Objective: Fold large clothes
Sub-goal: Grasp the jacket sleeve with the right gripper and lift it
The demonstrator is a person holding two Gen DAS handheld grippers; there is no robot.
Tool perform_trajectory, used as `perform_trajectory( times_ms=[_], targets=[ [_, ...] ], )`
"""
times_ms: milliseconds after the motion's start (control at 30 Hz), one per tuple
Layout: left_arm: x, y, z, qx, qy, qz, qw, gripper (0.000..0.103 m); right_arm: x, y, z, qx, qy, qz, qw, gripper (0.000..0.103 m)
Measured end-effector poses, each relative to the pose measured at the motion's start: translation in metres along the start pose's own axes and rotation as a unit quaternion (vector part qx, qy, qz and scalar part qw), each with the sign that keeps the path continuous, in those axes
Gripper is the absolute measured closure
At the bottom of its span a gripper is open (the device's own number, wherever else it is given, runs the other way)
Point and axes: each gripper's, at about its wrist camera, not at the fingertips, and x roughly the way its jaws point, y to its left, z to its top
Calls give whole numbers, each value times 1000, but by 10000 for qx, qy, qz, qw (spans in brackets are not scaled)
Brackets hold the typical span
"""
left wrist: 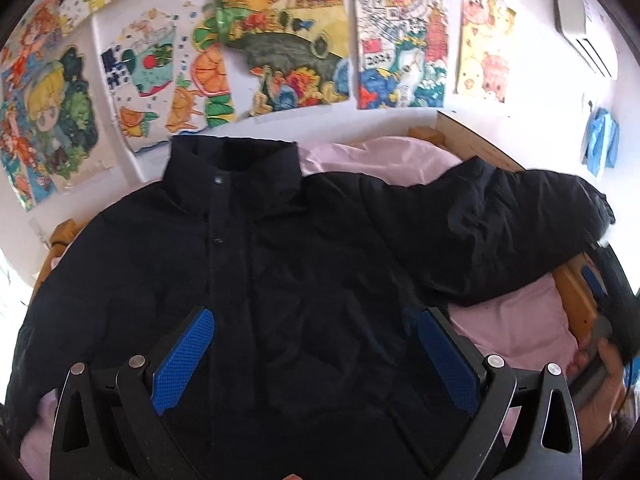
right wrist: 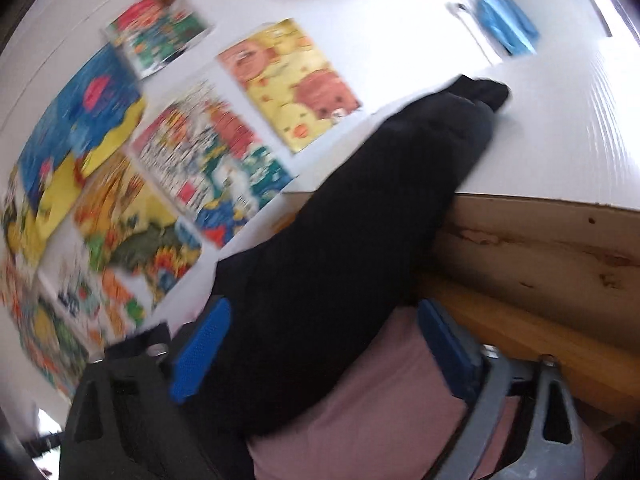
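Pink bedding point(left wrist: 516, 332) covers the bed under both tools. Just ahead of the left hand-held gripper point(left wrist: 316, 356), whose jaws are spread and empty, the dark jacket point(left wrist: 260, 272) lies flat, zipper line running away toward the collar. Its sleeve point(right wrist: 340, 220) stretches out sideways, passing between the spread jaws of the right hand-held gripper point(right wrist: 324, 352), so the right one is nearer. Beyond hang drawings point(left wrist: 280, 36).
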Motion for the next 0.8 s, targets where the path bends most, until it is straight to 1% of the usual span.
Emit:
perform_trajectory(
  times_ms=[100,167,200,233,267,300,333,367,400,433,467,533,667,733,800],
  targets=[
    [0,-8,-2,140,133,-110,9998,0,12,-3,4,166,-95,-87,9998,31],
    [-2,-7,-2,115,294,-255,9992,0,19,-1,5,165,-151,-266,9994,47],
    [-4,-6,-2,92,337,-296,9990,0,22,0,7,183,-157,-375,9990,50],
    [-6,-4,-2,82,361,-314,9988,0,26,1,9,212,-168,-523,9983,55],
    [-9,-1,-2,94,391,-300,9987,0,29,2,11,216,-180,-650,9975,62],
    [-11,1,-3,117,414,-255,9987,0,30,5,11,180,-201,-797,9965,67],
    [-13,4,-4,156,442,-196,9987,0,31,9,12,104,-230,-961,9951,76],
    [-15,8,-4,233,498,-84,9985,0,32,12,13,48,-237,-1049,9942,83],
    [-16,11,-5,269,531,-7,9982,0,32,17,14,-5,-247,-1092,9937,86],
    [-17,15,-6,289,555,53,9980,0,30,21,16,-74,-296,-1109,9934,92],
    [-19,22,-7,283,582,93,9979,0,31,27,18,-153,-336,-1144,9927,95],
    [-22,36,-7,200,623,110,9978,0,27,35,23,-292,-384,-1174,9919,97],
    [-30,70,-7,-144,772,81,9969,0,20,65,41,-686,-419,-1229,9892,98],
    [-37,91,-7,-360,765,-15,9964,0,16,91,48,-1074,-429,-1244,9855,99],
    [-47,110,-6,-518,671,-61,9964,0,10,122,56,-1529,-491,-1239,9792,99]
  ],
)
